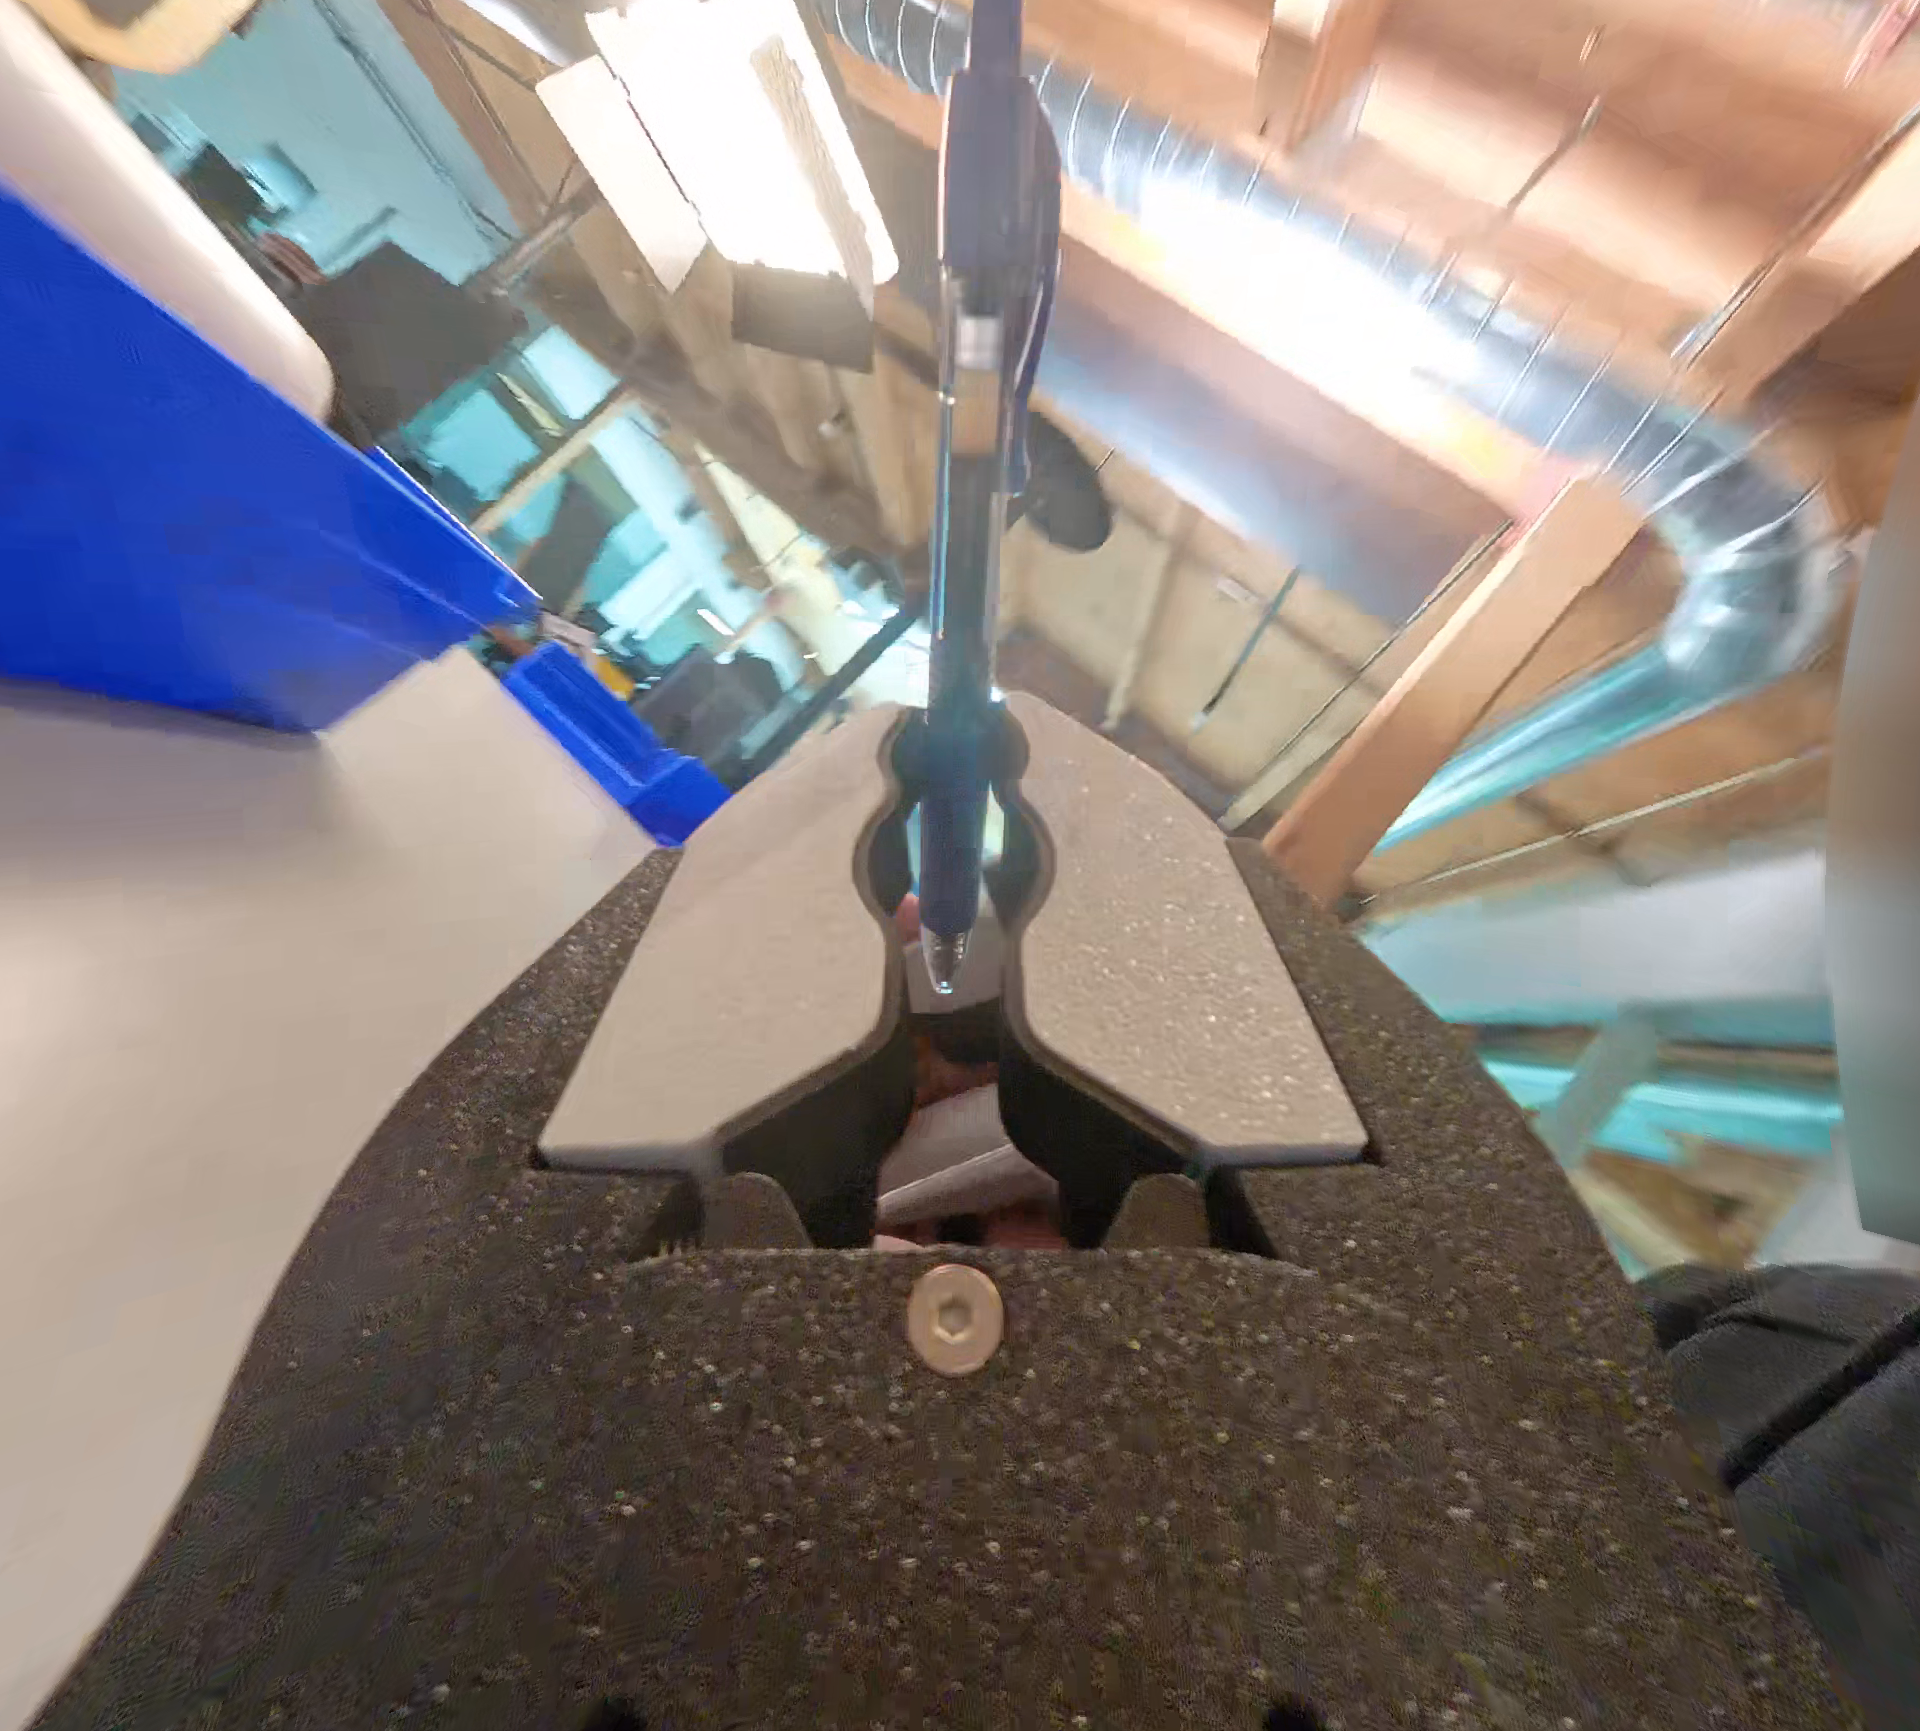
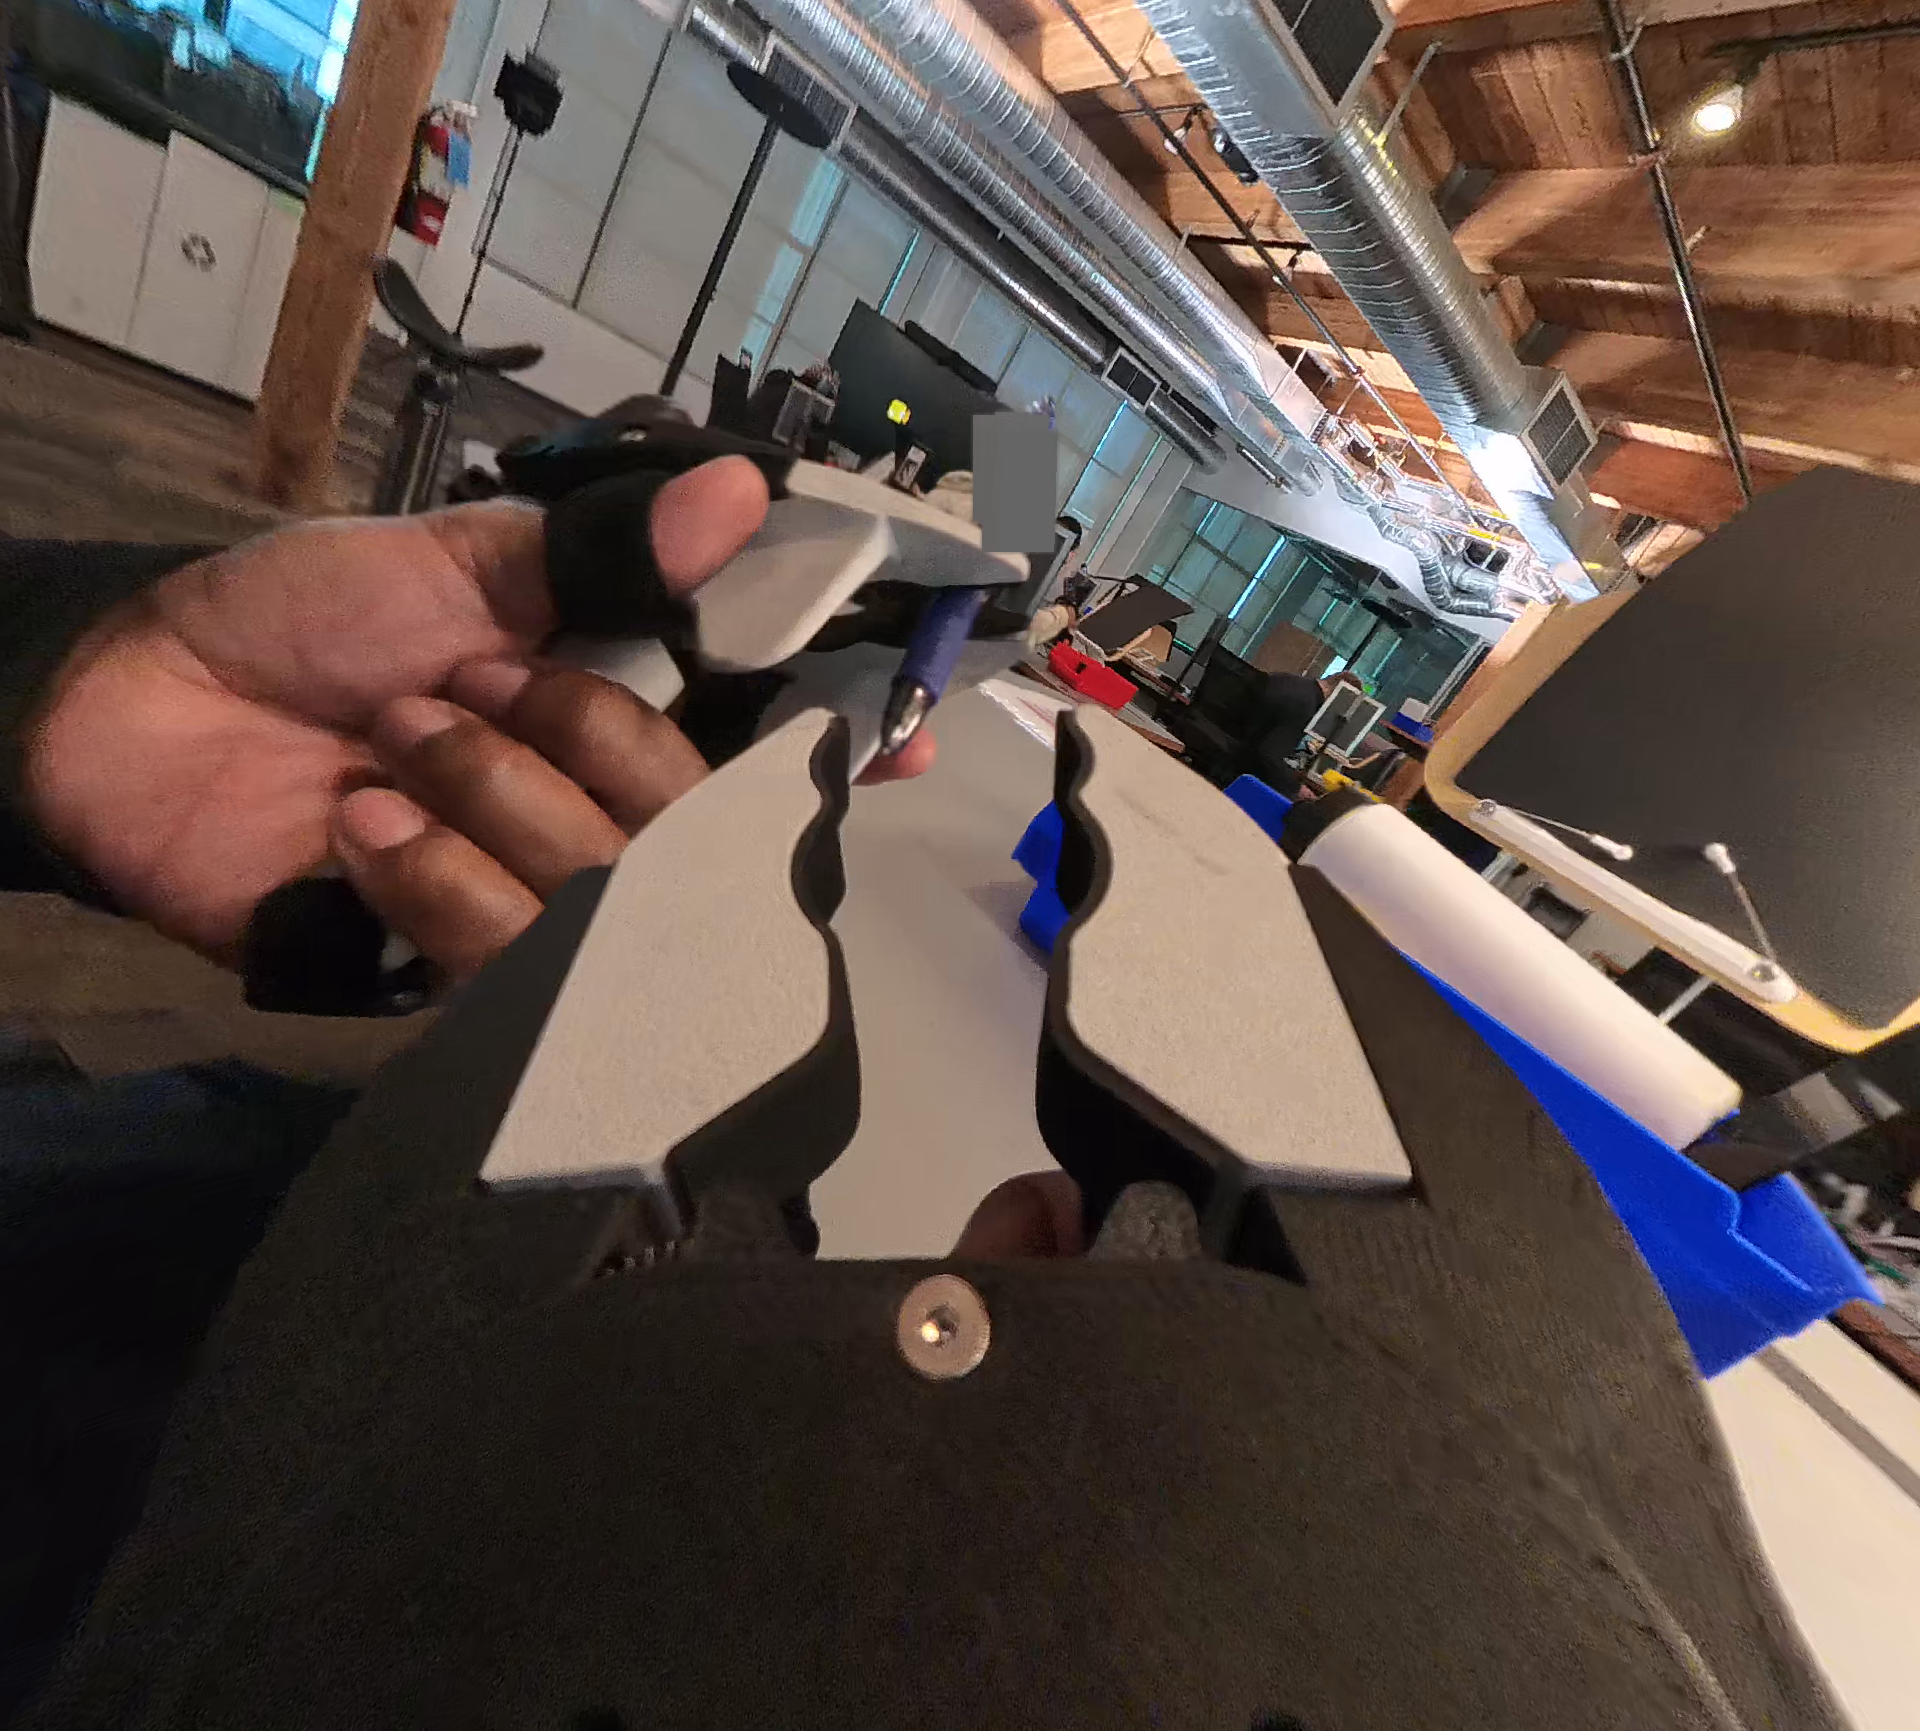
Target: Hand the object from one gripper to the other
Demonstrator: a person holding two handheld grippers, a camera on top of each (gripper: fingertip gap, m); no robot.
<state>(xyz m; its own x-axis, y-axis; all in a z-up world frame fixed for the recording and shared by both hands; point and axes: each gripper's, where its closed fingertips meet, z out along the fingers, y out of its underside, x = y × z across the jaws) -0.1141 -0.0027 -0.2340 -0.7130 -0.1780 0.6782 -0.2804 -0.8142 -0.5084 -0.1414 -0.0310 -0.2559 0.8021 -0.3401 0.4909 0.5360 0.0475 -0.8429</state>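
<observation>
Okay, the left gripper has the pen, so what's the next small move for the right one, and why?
Probably ease the right gripper forward around the pen tip, then close. Its jaws stand open and empty, the tip sits just beyond its fingertips, and the left gripper is clamped on the pen's grip section, leaving the tip end free.

Grey-padded black claw [image 2: 945, 736], silver screw [image 2: 942, 1338]

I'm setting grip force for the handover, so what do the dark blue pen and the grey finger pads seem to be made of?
The dark blue pen looks like glossy plastic: clear barrel, shiny metal tip, a matte, perhaps rubbery grip. The grey finger pads on the left gripper look like grainy matte plastic, possibly printed.
</observation>
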